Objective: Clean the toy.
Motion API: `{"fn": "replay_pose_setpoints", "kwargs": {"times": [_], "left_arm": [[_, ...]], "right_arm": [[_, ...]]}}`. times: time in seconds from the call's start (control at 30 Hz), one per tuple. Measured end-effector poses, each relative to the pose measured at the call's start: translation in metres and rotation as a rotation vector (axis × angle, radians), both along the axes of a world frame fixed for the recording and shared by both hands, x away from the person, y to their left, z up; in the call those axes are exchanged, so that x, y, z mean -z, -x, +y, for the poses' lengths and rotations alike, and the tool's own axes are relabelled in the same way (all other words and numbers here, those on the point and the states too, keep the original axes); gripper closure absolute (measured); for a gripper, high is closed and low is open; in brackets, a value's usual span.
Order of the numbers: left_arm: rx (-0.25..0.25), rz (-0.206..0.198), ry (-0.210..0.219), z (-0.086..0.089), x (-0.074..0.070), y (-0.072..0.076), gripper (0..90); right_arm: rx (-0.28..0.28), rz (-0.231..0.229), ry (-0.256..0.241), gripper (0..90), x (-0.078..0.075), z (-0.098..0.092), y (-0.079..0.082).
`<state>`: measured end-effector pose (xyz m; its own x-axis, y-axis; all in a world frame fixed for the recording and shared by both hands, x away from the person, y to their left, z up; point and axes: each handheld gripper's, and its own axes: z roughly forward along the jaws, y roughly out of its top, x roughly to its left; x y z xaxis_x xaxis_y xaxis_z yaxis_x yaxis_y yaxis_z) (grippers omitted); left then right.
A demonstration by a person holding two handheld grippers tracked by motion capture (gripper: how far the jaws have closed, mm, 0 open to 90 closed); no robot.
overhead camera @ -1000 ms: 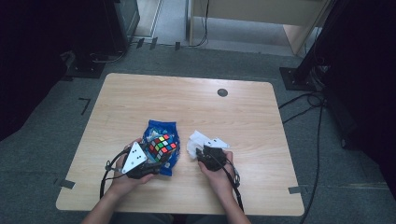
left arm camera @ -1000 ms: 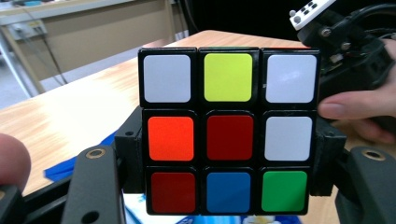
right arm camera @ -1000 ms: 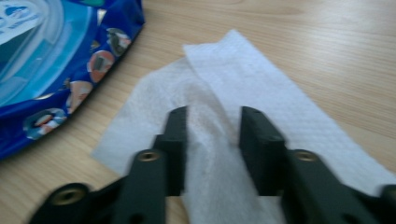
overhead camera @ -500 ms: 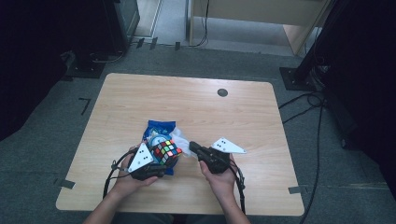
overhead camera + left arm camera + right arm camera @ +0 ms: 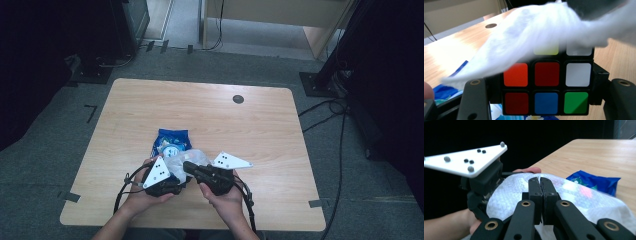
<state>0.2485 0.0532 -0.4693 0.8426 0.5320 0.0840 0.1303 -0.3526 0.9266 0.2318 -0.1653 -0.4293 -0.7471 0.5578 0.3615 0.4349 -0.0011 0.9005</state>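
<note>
I see a light wooden table on grey carpet, with dark stands and cables around it. The puzzle cube sits near the table's 6 o'clock edge, clamped between the jaws of the left gripper; in the left gripper view the jaws press its two sides, and its red, orange, blue, green and white stickers face the camera. A white tissue drapes across the cube's top. In the high view the tissue hides the cube.

The right gripper points toward 9 o'clock. In the right gripper view its jaws are pressed together with a thin strip between the tips, over the tissue; I cannot tell whether they pinch the tissue itself. That view also shows the left gripper's grey plate.

A blue packet lies at 12 o'clock of the cube, partly under the tissue. A dark round port sits toward the far edge. Bare wood extends toward 12, 3 and 9 o'clock; the near edge is close behind both hands.
</note>
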Motion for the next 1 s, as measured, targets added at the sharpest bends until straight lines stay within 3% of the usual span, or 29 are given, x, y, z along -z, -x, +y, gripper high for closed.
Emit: {"fn": "replay_pose_setpoints", "kwargs": {"times": [0.07,0.13,0.27,0.4,0.5,0.57,0.8,0.93,1.0], "left_arm": [[0.014,-0.009,0.016,0.002,-0.002,0.002,34.1],[0.031,-0.012,0.032,0.003,-0.004,0.003,34.0],[0.042,-0.004,0.024,-0.002,-0.004,0.004,34.1],[0.037,-0.011,-0.001,-0.009,-0.002,0.007,34.0],[0.004,-0.003,0.008,-0.003,-0.003,0.002,34.0],[-0.022,-0.001,0.016,0.004,-0.004,-0.002,34.0],[-0.079,0.003,0.117,0.032,-0.016,-0.011,34.0],[-0.086,-0.008,0.116,0.029,-0.015,-0.010,34.0],[-0.083,-0.011,0.114,0.026,-0.015,-0.009,34.0]], "right_arm": [[0.009,0.010,-0.009,89.4,0.001,-0.004,-0.002],[0.066,0.021,-0.003,89.4,0.004,-0.013,-0.006],[0.112,0.046,-0.028,89.3,0.009,-0.020,-0.010],[0.071,0.014,-0.032,89.0,0.003,-0.008,-0.005],[0.014,0.002,-0.034,88.8,-0.001,-0.002,0.000],[0.011,-0.009,-0.024,88.8,-0.001,-0.003,0.001],[0.174,0.055,0.053,89.2,0.020,-0.027,-0.014],[0.248,0.071,0.086,88.2,0.028,-0.037,-0.022],[0.285,0.059,0.096,79.1,0.028,-0.039,-0.022]]}}
